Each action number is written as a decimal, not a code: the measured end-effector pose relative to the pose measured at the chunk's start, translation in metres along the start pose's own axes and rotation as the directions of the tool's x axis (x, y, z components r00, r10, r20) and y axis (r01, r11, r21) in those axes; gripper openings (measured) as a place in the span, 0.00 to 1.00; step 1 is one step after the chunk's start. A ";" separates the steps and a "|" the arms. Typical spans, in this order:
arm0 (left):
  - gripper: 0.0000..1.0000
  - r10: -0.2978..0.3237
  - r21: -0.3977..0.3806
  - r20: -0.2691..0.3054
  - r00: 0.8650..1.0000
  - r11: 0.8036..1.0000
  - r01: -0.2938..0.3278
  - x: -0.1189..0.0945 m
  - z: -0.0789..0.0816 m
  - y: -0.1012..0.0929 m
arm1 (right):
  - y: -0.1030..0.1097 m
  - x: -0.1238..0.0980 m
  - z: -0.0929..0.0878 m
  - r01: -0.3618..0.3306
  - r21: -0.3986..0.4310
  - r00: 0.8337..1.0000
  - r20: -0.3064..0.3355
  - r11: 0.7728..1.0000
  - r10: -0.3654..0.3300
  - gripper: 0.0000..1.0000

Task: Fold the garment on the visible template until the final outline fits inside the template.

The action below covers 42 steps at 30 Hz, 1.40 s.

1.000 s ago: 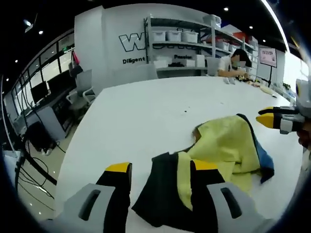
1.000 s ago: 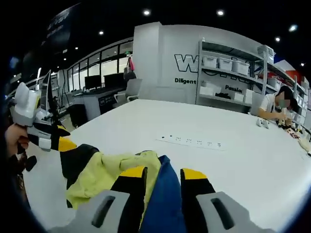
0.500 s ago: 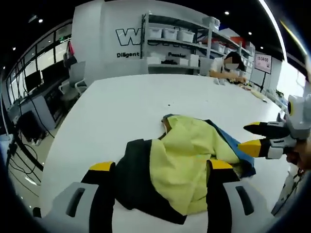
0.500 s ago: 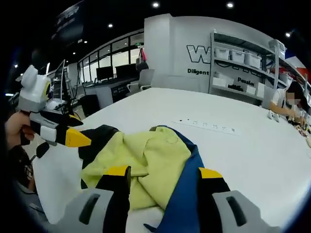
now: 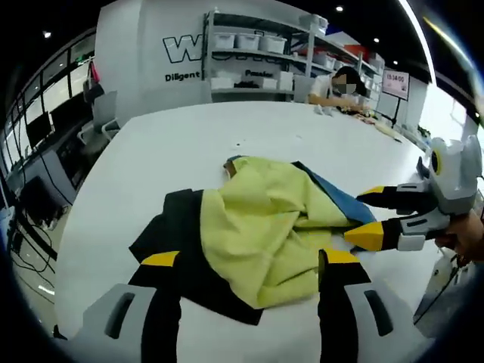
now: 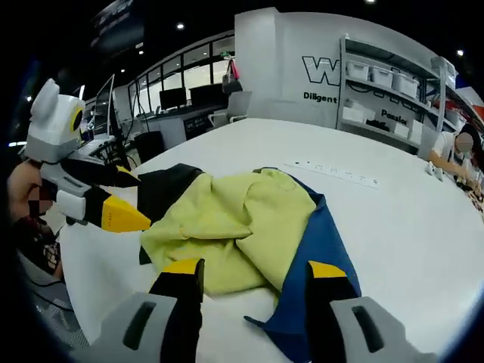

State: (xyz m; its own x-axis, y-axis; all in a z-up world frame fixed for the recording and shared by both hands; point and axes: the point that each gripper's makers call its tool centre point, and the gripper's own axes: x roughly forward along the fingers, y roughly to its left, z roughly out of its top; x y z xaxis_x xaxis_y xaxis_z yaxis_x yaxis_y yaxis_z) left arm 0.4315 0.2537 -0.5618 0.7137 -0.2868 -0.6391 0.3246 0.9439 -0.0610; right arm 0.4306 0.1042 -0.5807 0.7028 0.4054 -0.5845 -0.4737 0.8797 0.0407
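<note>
this is an open-plan office or lab workspace. a long white table (image 6: 423,227) runs through the room, with a white power strip (image 6: 330,172) lying on it. metal shelving (image 5: 257,64) holds white storage bins (image 5: 249,41) against a grey wall with large lettering (image 6: 333,72). desks with monitors (image 6: 189,96) and office chairs (image 6: 238,106) stand by the windows. a person (image 5: 336,85) sits working at the table's far end, and round ceiling spotlights (image 6: 180,26) shine overhead.
</note>
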 end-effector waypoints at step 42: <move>0.33 -0.196 -0.136 -0.110 0.974 0.974 0.181 0.007 -0.068 -0.073 | 0.030 0.030 -0.044 -0.036 0.006 0.996 -0.084 0.999 0.037 0.24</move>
State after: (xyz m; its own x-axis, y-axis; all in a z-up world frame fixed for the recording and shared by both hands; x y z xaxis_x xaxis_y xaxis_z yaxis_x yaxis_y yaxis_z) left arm 0.3707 0.1936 -0.6135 0.5632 -0.4464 -0.6954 0.3606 0.8899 -0.2793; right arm 0.4140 0.1314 -0.6325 0.6377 0.4149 -0.6490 -0.4956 0.8660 0.0666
